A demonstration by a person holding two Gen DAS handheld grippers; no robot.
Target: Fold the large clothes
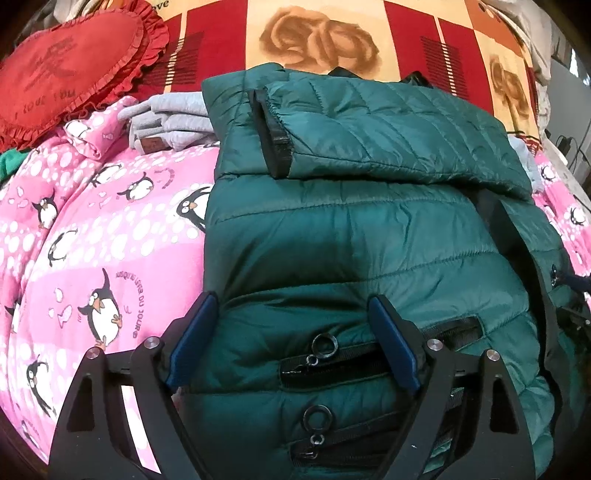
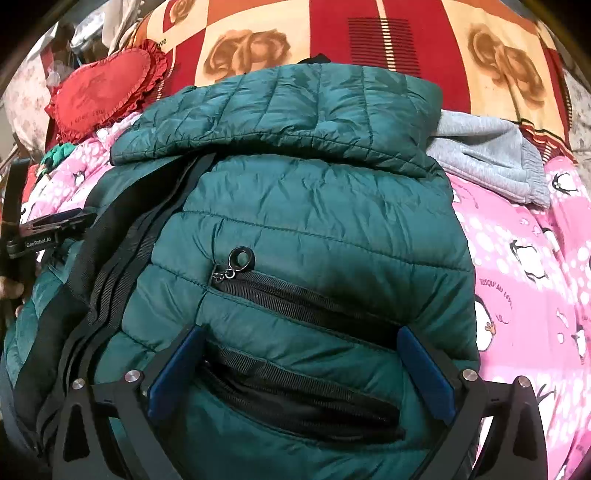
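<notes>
A dark green quilted puffer jacket [image 1: 369, 236] lies on the bed with its front up and a sleeve [image 1: 388, 136] folded across the chest. Black zip pockets with ring pullers [image 1: 325, 347] show near its hem. My left gripper [image 1: 295, 325] is open, its blue pads either side of the jacket's lower left part. In the right wrist view the same jacket [image 2: 314, 206] fills the middle, its central zip [image 2: 122, 240] to the left. My right gripper [image 2: 301, 354] is open over the lower right pocket [image 2: 306, 302]. The left gripper's body shows at the left edge.
The jacket lies on a pink penguin-print blanket [image 1: 92, 240] [image 2: 524, 277]. A red heart-shaped cushion [image 1: 70, 70] [image 2: 103, 92] and grey folded clothes [image 1: 173, 118] [image 2: 491, 158] lie behind it. A red and cream rose-pattern blanket [image 1: 332, 33] covers the far side.
</notes>
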